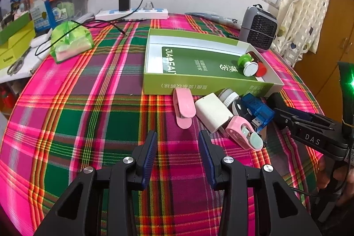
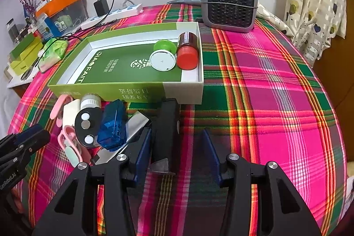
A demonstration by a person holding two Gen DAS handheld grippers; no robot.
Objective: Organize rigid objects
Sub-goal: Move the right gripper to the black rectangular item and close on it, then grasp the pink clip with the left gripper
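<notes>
1. Landmark: a green box (image 2: 124, 92) lies open on the plaid tablecloth (image 2: 276, 103).
2. Inside the green box, at its right end, lie a brown bottle with a red cap (image 2: 188, 50), a white round lid (image 2: 162, 60) and a green spool (image 2: 162, 45), all touching one another.
3. Just in front of the green box, touching or near its front wall, sits a cluster: a blue plastic case (image 2: 112, 125), a black disc with round buttons (image 2: 86, 123), a white jar (image 2: 90, 101), a white block (image 1: 212, 112) and two pink clips (image 1: 183, 107).
4. A black bar (image 2: 166, 132) lies in front of the green box, its far end at the box wall.
5. Right gripper (image 2: 177, 147): fingers spread apart, straddling the near end of the black bar; the left finger is just beside it, and contact cannot be told.
6. Left gripper (image 1: 177, 145): fingers spread, holding nothing, above the cloth in front of the cluster.
</notes>
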